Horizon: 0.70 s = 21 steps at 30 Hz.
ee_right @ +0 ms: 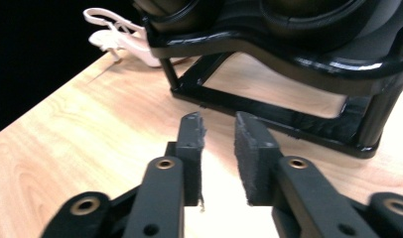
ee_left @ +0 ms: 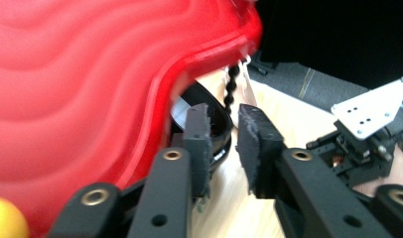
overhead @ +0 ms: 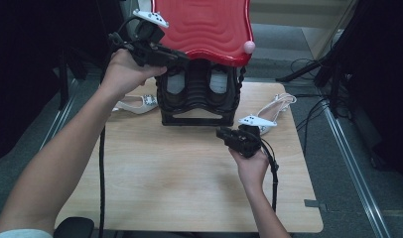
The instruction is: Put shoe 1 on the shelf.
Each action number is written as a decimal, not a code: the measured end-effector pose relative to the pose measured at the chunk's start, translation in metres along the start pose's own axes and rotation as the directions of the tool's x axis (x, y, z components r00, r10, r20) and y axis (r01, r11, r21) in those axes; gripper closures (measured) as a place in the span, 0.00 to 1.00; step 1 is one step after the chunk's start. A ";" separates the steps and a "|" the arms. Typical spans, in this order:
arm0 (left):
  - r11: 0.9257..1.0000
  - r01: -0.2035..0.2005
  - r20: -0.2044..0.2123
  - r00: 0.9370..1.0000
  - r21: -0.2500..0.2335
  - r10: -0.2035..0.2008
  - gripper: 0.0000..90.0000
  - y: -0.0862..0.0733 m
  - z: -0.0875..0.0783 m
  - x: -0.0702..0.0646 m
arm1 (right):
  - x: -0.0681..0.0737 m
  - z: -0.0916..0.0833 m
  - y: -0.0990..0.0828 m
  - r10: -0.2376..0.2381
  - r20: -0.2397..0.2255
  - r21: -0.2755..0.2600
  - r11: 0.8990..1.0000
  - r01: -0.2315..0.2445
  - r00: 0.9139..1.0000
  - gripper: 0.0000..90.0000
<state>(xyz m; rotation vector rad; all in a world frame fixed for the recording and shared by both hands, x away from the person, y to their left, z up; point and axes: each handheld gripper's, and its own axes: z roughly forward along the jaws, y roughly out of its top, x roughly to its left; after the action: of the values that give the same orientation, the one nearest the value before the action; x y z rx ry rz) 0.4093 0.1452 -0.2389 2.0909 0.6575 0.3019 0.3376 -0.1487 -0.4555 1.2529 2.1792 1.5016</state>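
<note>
A black stand (overhead: 197,99) with a wavy red top (overhead: 204,27) sits at the far side of the wooden table (overhead: 179,183). My left gripper (overhead: 182,57) is raised at the red top's near left corner, beside its underside. In the left gripper view the left gripper (ee_left: 222,124) is open with nothing between its pads, the red top (ee_left: 80,89) close on the left. My right gripper (overhead: 220,133) hovers low over the table, just in front of the stand's base. Seen in its own view, the right gripper (ee_right: 218,126) is open and empty, pointing at the black stand (ee_right: 289,54).
A white heeled sandal (overhead: 137,104) lies left of the stand and another (overhead: 276,106) lies to its right. A pink ball (overhead: 249,47) sits on the red top's right corner, and a black bead chain (ee_left: 232,87) hangs below it. Cables trail off the table's right side.
</note>
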 end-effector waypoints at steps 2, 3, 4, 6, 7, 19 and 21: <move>1.000 -0.011 0.000 1.000 0.009 0.011 0.76 -0.005 -0.002 -0.005 | -0.001 -0.003 -0.004 0.003 -0.017 0.002 1.000 -0.003 1.000 0.78; 1.000 -0.011 0.002 1.000 0.012 0.011 0.73 -0.008 -0.004 -0.007 | -0.001 -0.004 -0.005 0.004 -0.021 0.010 1.000 -0.004 1.000 0.75; 1.000 -0.005 0.005 1.000 0.015 0.005 0.69 -0.010 -0.005 -0.008 | -0.002 -0.005 -0.006 0.010 -0.027 0.017 1.000 -0.010 1.000 0.71; 1.000 0.003 0.013 1.000 0.022 -0.003 0.63 -0.017 -0.006 -0.012 | -0.001 -0.006 -0.009 0.010 -0.041 0.033 0.999 -0.008 0.999 0.63; 1.000 0.002 0.013 1.000 0.024 -0.003 0.61 -0.020 -0.007 -0.014 | -0.001 -0.008 -0.012 -0.003 -0.044 0.033 0.999 0.004 0.999 0.61; 1.000 0.020 0.022 1.000 0.018 -0.021 0.49 -0.064 -0.008 -0.023 | 0.003 -0.021 -0.039 -0.079 -0.055 0.068 0.994 0.083 0.995 0.50; 0.999 0.026 0.030 0.999 0.023 -0.027 0.49 -0.072 -0.007 -0.023 | 0.003 -0.023 -0.039 -0.071 -0.059 0.067 0.995 0.075 0.996 0.50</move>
<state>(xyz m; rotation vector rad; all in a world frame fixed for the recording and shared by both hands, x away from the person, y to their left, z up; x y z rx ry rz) 0.3630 0.1703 -0.2932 2.1028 0.6731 0.2489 0.3020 -0.1664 -0.4775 1.1508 2.3051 1.4629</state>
